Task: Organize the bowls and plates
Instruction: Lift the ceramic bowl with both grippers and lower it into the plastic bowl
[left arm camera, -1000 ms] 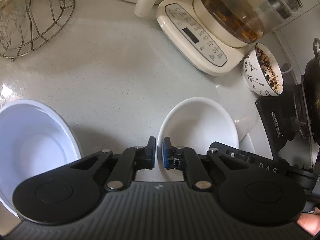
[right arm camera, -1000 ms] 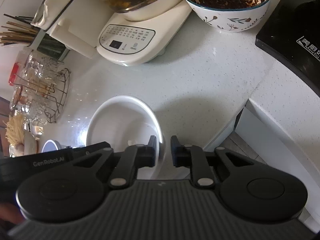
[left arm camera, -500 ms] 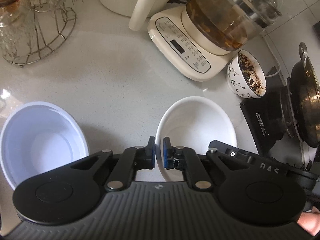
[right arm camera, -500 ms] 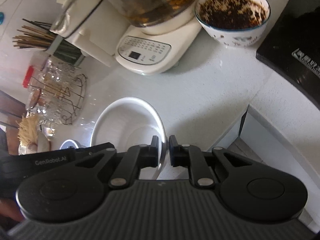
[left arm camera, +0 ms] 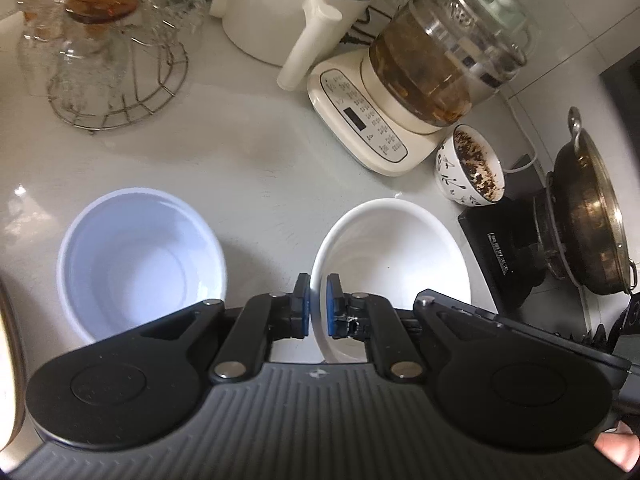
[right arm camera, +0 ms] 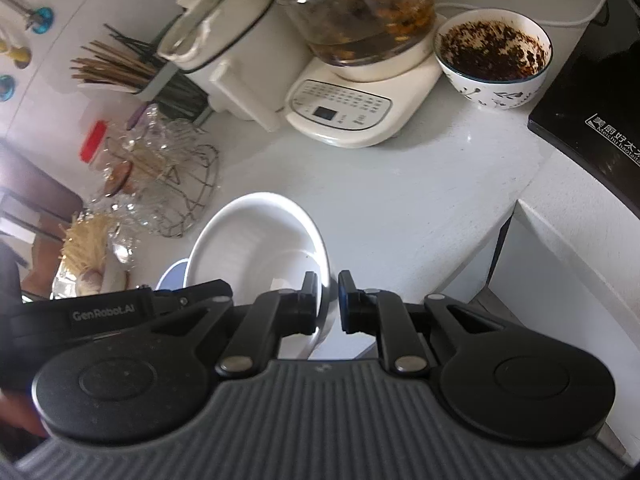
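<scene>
A white bowl (left arm camera: 396, 256) is held above the counter by both grippers. My left gripper (left arm camera: 318, 306) is shut on its left rim. My right gripper (right arm camera: 329, 300) is shut on its right rim; the bowl shows in the right wrist view too (right arm camera: 256, 244). A second, pale bluish-white bowl (left arm camera: 140, 256) sits on the counter to the left, lower than the held bowl; its edge peeks out in the right wrist view (right arm camera: 170, 276).
A kettle on a cream base (left arm camera: 372, 128), a white jug (left arm camera: 288, 12), a patterned bowl of dark flakes (left arm camera: 472, 168), a wire rack of glasses (left arm camera: 104, 60), a black cooktop (right arm camera: 592, 112) with a pot (left arm camera: 588, 208). The counter edge (right arm camera: 504, 220) drops off at right.
Both grippers have risen with the white bowl, so the counter looks farther away. The bluish-white bowl now sits more fully in the left wrist view.
</scene>
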Tool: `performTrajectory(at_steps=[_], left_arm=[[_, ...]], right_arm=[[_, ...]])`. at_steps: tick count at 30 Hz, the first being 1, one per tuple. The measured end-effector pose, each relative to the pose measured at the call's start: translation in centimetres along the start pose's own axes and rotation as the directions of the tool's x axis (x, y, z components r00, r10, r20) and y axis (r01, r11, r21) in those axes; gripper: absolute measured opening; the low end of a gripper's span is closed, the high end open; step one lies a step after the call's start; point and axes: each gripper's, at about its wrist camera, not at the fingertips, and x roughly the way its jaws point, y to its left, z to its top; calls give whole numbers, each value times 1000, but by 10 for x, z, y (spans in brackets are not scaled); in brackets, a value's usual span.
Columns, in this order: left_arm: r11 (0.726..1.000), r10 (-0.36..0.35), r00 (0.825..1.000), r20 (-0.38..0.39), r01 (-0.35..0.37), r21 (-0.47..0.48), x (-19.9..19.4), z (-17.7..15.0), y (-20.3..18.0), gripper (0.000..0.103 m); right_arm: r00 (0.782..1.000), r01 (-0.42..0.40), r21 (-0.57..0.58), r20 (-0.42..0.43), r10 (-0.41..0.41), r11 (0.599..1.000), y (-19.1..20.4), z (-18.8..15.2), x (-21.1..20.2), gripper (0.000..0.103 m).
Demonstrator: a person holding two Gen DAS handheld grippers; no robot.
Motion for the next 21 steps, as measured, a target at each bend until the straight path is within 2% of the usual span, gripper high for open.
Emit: performTrajectory(at_steps=[5, 11, 21], left_arm=[[1000, -7, 1000, 21, 8, -13, -19, -16, 14, 9], [999, -25, 999, 38, 26, -22, -40, -36, 32, 9], [998, -12, 995, 96, 17, -53, -69, -45, 57, 9]], right_arm=[[1000, 4, -48, 24, -3, 999, 17, -19, -9, 14], [999, -9, -47, 36, 10, 999, 30, -37, -14, 14], [997, -49, -72, 59, 54, 996, 61, -40, -12, 14]])
